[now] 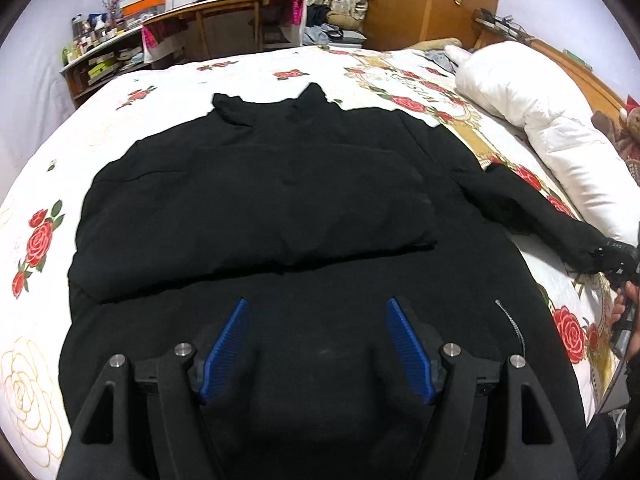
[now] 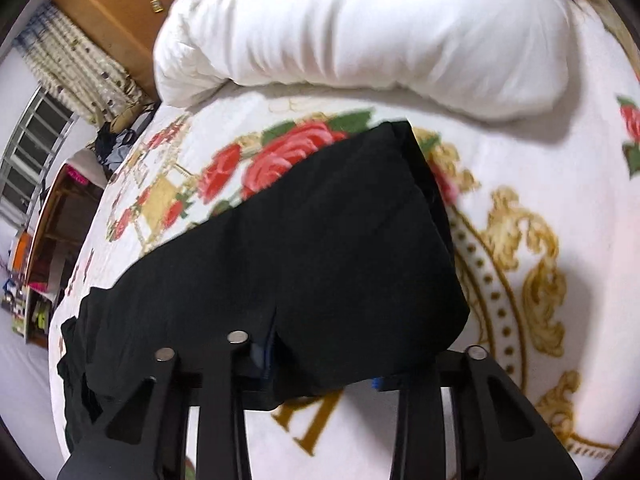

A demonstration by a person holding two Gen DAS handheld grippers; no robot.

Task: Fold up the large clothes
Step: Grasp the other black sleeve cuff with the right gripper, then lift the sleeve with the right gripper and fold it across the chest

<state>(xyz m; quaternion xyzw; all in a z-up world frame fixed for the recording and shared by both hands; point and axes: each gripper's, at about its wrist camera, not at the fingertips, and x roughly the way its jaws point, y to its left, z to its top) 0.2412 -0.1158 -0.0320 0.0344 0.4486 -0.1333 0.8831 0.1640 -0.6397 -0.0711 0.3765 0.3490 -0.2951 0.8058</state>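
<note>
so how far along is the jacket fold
Done: the jacket lies flat on the bed, one sleeve already folded across its chest. In hand: the right gripper is shut on the other sleeve, stretched out toward the duvet. The left gripper is open over the hem. Left: that sleeve and the body folds.

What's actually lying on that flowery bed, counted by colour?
Black: 1, the jacket, one sleeve already folded across its body and the other sleeve stretched out sideways.
White: 1, the rolled-up duvet along the far side.
Total: 2 things on the rose-print bedspread.
</note>
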